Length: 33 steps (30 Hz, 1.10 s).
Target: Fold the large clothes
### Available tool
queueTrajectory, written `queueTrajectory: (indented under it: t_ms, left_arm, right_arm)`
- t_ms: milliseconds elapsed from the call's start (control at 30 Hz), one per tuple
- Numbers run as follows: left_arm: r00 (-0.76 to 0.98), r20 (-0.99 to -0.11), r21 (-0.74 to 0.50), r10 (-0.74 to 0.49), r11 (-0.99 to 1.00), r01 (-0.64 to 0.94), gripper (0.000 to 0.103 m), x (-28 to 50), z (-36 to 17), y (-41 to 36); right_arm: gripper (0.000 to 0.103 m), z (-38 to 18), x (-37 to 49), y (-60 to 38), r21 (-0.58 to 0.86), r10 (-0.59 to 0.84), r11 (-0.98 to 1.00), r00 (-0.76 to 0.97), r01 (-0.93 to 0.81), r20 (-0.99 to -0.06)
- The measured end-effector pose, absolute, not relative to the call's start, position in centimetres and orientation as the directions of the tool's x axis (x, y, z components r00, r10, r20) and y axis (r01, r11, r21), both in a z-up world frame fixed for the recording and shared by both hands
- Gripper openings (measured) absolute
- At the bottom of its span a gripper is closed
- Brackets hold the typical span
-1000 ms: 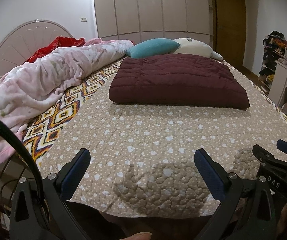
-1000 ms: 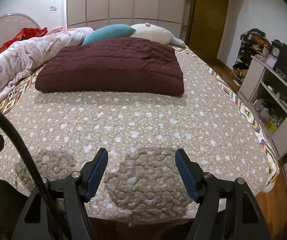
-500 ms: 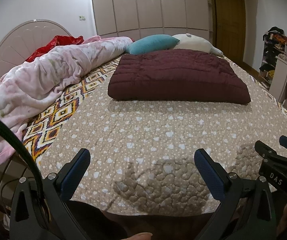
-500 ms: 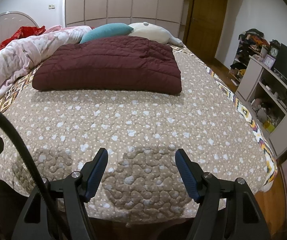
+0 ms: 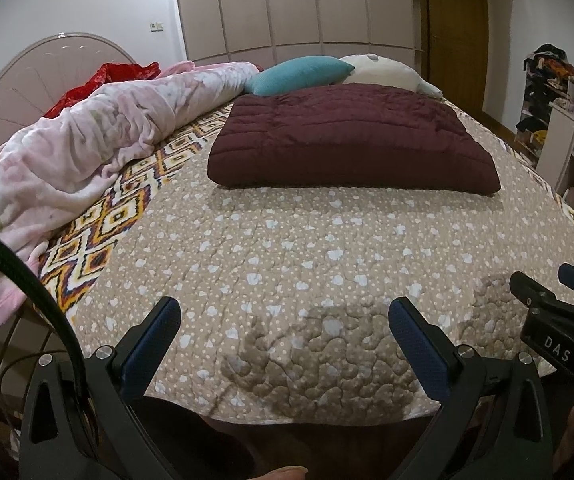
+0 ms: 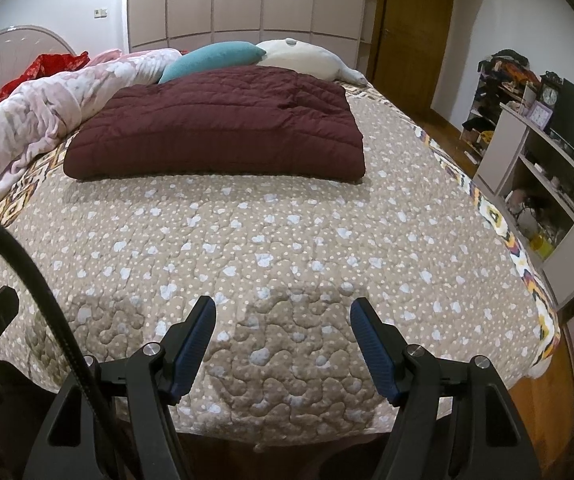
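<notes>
A dark maroon quilted garment [image 5: 351, 140] [image 6: 219, 128] lies folded into a thick rectangle in the middle of the bed, well beyond both grippers. My left gripper [image 5: 285, 312] hovers open over the near edge of the beige heart-patterned bedspread [image 5: 287, 256], nothing between its blue pads. My right gripper [image 6: 283, 312] is likewise open and empty above the same near edge of the bedspread [image 6: 287, 232]. Part of the right tool shows at the right edge of the left wrist view.
A crumpled pink blanket [image 5: 87, 136] and a red cloth [image 5: 107, 80] lie along the bed's left side by the headboard. A teal pillow [image 5: 303, 74] and a cream pillow [image 5: 383, 72] lie behind the garment. Cluttered shelves [image 6: 543, 160] stand right; wardrobe and door behind.
The left wrist view has shifted slightly, the garment sitting a little higher in frame. Both grippers stay open and empty; the garment has not moved.
</notes>
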<state>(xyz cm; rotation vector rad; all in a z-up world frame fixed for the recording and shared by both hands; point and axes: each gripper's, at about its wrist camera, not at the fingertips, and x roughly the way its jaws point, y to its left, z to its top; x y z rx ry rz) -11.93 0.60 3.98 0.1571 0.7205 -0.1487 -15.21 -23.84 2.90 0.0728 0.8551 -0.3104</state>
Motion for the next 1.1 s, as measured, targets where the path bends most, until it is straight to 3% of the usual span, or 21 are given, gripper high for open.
queueTrajectory:
  t_ms: [1100]
  left_arm:
    - [0.696,-0.712,0.081,-0.09,0.975,0.209,0.103,-11.2,2.8,1.0]
  right_arm:
    - [0.074,2.3,-14.9,-23.3,-0.055,-0.219,0.959,0.604,0.278,-0.766]
